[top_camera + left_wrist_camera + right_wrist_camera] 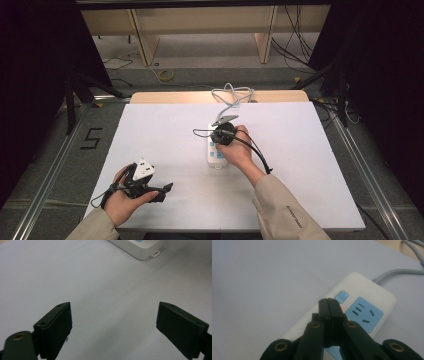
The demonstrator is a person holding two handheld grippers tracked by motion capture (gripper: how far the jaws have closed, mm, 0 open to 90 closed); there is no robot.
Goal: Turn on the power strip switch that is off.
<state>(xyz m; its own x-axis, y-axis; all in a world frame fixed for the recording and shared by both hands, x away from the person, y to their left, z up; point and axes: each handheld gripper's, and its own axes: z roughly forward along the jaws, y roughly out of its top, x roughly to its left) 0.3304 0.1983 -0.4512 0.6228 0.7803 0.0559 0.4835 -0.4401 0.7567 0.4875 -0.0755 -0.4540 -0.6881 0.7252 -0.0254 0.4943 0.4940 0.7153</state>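
My white worktop [320,165] has wide bare room along its left and right edges, and most of the near edge is free too. The white power strip [216,152] lies near the middle, its long side running toward the far edge, and its grey cord [231,96] coils over that far edge. I hold my right gripper [223,134] just above the strip with its jaws pressed together and nothing between them. In the right gripper view the tips sit just beside the strip's small blue switch [341,296], with a red light [342,307] glowing next to them and a blue socket face [364,313] beyond. I can read no writing on the strip. My left gripper [162,191] rests near the near left corner, jaws spread wide apart over bare surface, well away from the strip.
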